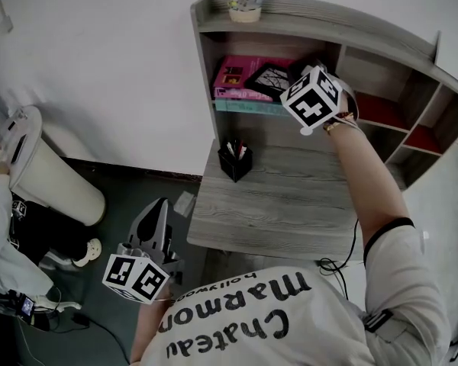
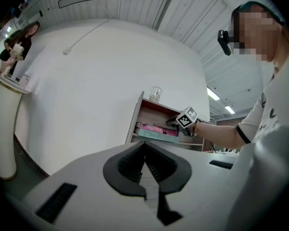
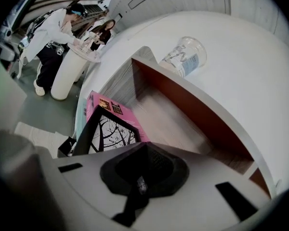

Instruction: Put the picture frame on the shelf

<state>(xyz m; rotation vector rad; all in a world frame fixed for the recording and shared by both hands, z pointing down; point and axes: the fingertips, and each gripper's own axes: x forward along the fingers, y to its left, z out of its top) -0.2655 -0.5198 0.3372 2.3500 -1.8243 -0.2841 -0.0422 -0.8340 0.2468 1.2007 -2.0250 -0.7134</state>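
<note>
While black picture frame (image 3: 108,131), tree print, lies in shelf (image 3: 168,124); right gripper (image 3: 144,150), left gripper (image 2: 145,150) closed, empty.

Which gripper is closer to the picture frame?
Right. The right gripper is up in the shelf, just beside the picture frame; the left gripper hangs low, off the desk's front corner, far from it.

A pink rectangular cardboard box (image 3: 98,101) lay just ahead of the right claw (image 3: 143,150); a clear plastic cup (image 3: 185,57) stood well above.
</note>
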